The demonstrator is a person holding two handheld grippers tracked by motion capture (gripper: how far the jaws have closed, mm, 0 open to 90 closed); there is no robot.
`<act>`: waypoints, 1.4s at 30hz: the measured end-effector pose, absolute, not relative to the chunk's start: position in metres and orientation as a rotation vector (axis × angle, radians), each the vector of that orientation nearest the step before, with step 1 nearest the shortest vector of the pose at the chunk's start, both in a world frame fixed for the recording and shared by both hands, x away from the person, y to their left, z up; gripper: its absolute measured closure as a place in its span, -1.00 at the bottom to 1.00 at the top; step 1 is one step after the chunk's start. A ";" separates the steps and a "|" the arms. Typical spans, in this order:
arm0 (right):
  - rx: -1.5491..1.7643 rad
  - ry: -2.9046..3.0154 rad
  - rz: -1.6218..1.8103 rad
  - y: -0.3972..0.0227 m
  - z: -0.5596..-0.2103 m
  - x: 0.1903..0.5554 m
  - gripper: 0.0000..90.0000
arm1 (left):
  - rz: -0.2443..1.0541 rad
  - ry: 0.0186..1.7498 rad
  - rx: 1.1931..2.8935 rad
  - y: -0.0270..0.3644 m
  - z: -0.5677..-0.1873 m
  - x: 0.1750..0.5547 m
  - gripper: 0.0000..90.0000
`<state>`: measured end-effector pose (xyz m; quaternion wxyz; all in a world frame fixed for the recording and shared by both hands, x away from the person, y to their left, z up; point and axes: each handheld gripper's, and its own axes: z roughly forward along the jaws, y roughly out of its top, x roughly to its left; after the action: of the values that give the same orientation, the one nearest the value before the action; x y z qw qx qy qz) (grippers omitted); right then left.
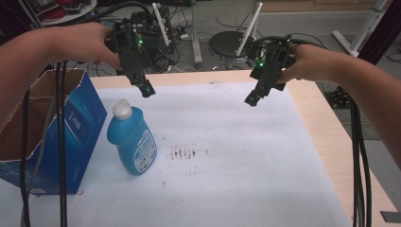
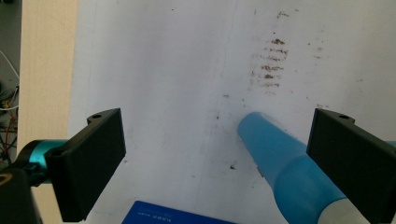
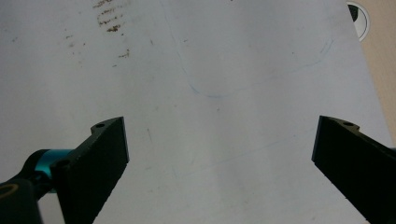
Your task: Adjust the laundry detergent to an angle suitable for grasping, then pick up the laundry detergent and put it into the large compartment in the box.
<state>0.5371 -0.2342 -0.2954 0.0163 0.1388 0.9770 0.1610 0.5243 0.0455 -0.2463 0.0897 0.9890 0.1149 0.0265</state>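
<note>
- Blue bottle with a white cap stands upright on the white sheet, just beside an open blue carton at the left side of the table.
- Left gripper hangs above the bottle (near the cap), jaws wide apart and holding nothing.
- Brown stains mark the sheet, right of the bottle.
- Right gripper hovers over the bare sheet, well apart from the bottle, jaws spread wide, empty.
</note>
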 end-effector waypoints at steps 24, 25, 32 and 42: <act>0.414 3.026 0.498 -0.235 -0.292 0.532 -0.94 | 0.089 0.457 2.946 0.046 -0.239 0.519 -0.90; 0.416 3.026 0.496 -0.235 -0.291 0.532 -0.94 | 0.086 0.476 2.942 0.046 -0.237 0.519 -0.90; 0.424 3.013 0.500 -0.239 -0.289 0.529 -0.94 | 0.052 0.684 2.926 0.047 -0.230 0.511 -0.90; 0.431 3.009 0.506 -0.244 -0.291 0.523 -0.94 | 0.029 0.994 2.812 0.048 -0.221 0.501 -0.90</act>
<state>0.5227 -0.2438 -0.2906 0.0299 0.1396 0.9760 0.1642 0.5012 0.0482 -0.2206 0.0795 0.9398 0.3322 0.0098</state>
